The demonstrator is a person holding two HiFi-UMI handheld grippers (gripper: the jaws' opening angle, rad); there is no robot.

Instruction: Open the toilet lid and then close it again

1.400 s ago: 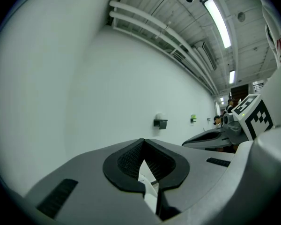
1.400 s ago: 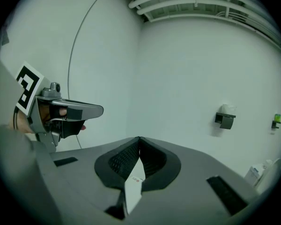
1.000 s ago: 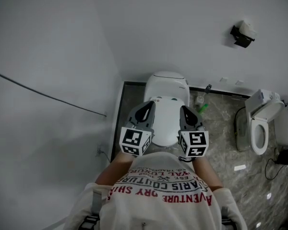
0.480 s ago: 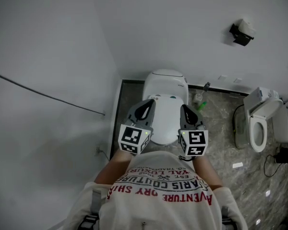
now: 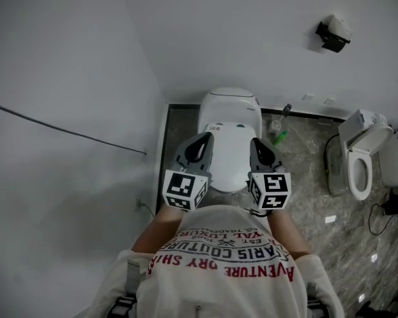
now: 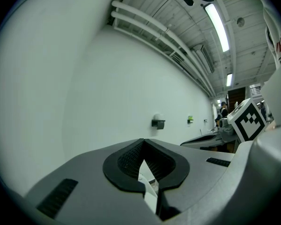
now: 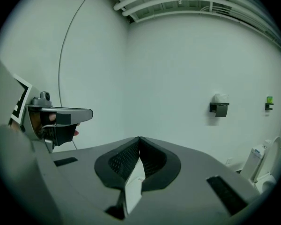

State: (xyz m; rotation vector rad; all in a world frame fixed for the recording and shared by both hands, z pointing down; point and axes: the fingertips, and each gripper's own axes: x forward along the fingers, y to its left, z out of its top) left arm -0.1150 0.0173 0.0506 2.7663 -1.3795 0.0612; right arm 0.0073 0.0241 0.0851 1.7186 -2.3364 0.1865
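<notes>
The white toilet stands against the back wall, its lid (image 5: 229, 152) down flat over the bowl and its tank (image 5: 230, 106) behind. My left gripper (image 5: 203, 141) hangs above the lid's left side and my right gripper (image 5: 256, 143) above its right side, both held in front of my chest. Neither touches the lid. In the left gripper view the jaws (image 6: 143, 142) meet at their tips with nothing between them. The right gripper view shows the same: tips (image 7: 139, 139) together, empty. A sliver of white toilet shows through each gap.
A second toilet (image 5: 359, 169) with its lid raised stands at the right. A paper holder (image 5: 333, 34) hangs on the back wall. A bottle and a green object (image 5: 279, 135) sit on the floor beside the tank. The left wall (image 5: 66, 111) is close, with a cable along it.
Only the head view has shifted slightly; both grippers hold the same place above the closed lid.
</notes>
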